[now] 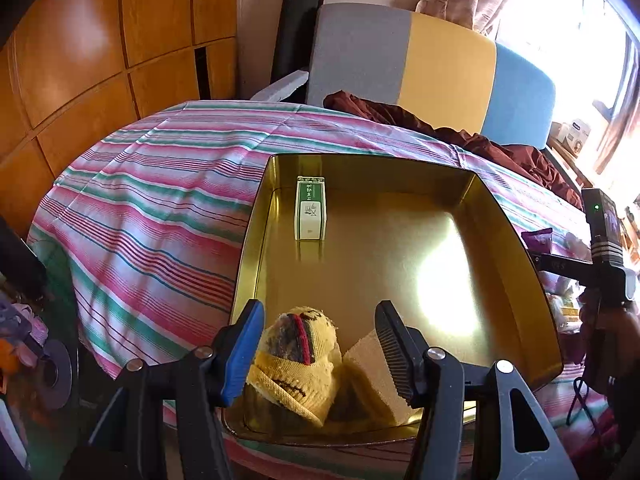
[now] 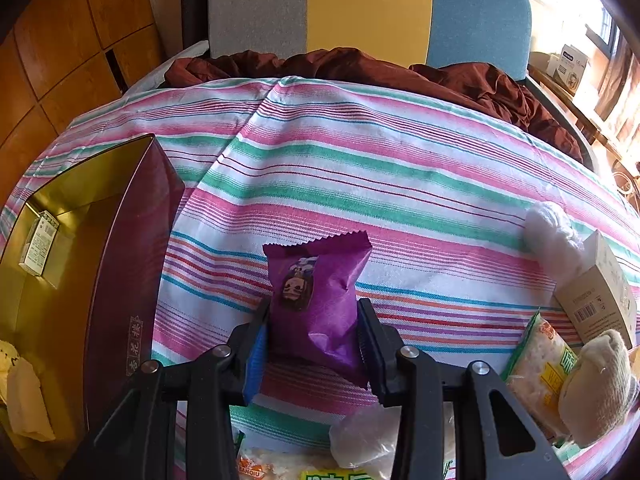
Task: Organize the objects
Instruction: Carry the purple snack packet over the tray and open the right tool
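On the striped cloth (image 2: 360, 184), one gold tin (image 1: 516, 216) and two grippers.
Right gripper (image 2: 312, 332), low centre of its view, clenches one purple snack packet (image 2: 320, 304). Left gripper (image 1: 320, 344) stands released over the tin; inside are three things: one green-white box (image 1: 310, 208) upper left, one yellow knitted item (image 1: 296, 364), one pale block (image 1: 376, 376).

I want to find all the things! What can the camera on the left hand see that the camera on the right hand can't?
Only the left view shows the left gripper, open over the yellow knitted hat, and the sunlit floor of the gold tin.

Only the right view shows the right gripper shut on the purple snack packet, the white fluff and the beige plush toy.

Both show the tin, the small green-and-white box inside it and the striped cloth.
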The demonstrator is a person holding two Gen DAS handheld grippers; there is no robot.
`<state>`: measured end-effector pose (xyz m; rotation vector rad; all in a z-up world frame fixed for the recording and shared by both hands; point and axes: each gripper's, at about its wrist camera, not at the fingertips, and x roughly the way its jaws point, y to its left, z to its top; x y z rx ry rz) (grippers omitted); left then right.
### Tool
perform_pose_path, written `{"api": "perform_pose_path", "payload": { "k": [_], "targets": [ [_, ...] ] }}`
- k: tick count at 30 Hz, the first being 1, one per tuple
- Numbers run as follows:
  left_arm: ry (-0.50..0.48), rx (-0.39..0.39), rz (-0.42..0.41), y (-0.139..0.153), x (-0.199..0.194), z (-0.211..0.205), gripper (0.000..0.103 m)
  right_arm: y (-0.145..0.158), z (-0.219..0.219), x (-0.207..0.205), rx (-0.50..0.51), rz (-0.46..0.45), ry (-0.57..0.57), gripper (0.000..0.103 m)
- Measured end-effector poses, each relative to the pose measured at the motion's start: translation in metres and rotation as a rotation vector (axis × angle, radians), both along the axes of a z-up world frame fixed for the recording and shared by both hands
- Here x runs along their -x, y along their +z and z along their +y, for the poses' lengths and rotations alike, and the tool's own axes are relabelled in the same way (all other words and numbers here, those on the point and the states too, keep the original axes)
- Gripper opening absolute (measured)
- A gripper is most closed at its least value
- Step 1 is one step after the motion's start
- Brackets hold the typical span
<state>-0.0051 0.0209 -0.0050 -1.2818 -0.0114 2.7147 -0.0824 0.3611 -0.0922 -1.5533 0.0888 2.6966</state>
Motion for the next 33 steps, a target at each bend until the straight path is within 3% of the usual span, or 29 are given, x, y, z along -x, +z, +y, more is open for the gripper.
{"api": "perform_pose_path", "payload": {
  "k": [7,11,15,19,25,33],
  "targets": [
    [0.012,0.012,0.014,0.002,-0.007,-0.005,0.059,0.005,0.001,-0.002,0.01,0.004,-0.022,0.04],
    [0.025,0.025,0.042,0.006,-0.011,-0.011,0.061,0.029,-0.005,-0.01,0.024,0.07,-0.031,0.038],
    [0.038,0.025,0.058,0.01,-0.012,-0.016,0.061,0.066,-0.031,-0.018,0.011,0.164,0.033,0.038],
    [0.049,0.019,0.07,0.013,-0.011,-0.019,0.061,0.088,-0.072,-0.019,0.069,0.197,0.153,0.038],
    [0.053,0.027,0.083,0.015,-0.012,-0.021,0.062,0.072,-0.144,-0.016,0.152,0.11,0.328,0.038],
    [0.057,0.033,0.085,0.015,-0.011,-0.027,0.063,0.037,-0.206,-0.002,0.31,-0.045,0.433,0.039]
  ]
}}
